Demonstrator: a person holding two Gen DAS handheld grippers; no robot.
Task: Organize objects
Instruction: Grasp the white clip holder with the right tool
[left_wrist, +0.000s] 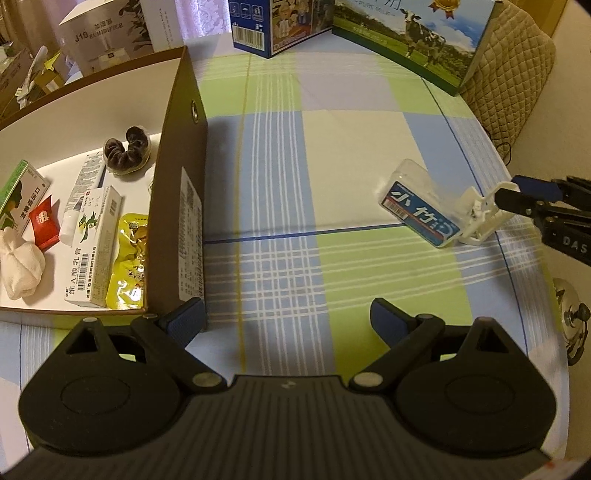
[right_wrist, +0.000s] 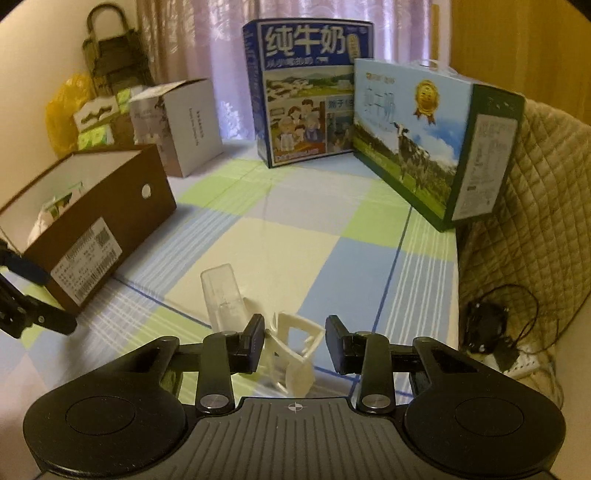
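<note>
The right gripper (right_wrist: 295, 341), jaws apart around the white clip (right_wrist: 291, 354) right of the brown box (right_wrist: 99, 221), should pinch its stiff, light, brittle-looking frame, while the left gripper (left_wrist: 286, 325) gapes empty.

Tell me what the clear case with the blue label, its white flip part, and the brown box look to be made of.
Clear case: likely hard transparent plastic, glossy; the cloth shows through it, and a printed blue label covers one face.
White flip part: seemingly rigid moulded plastic, off-white, with thin ribs and cut-out openings.
Brown box: probably cardboard, matte brown outside, white inside, with a paper sticker and a punched round hole.
</note>
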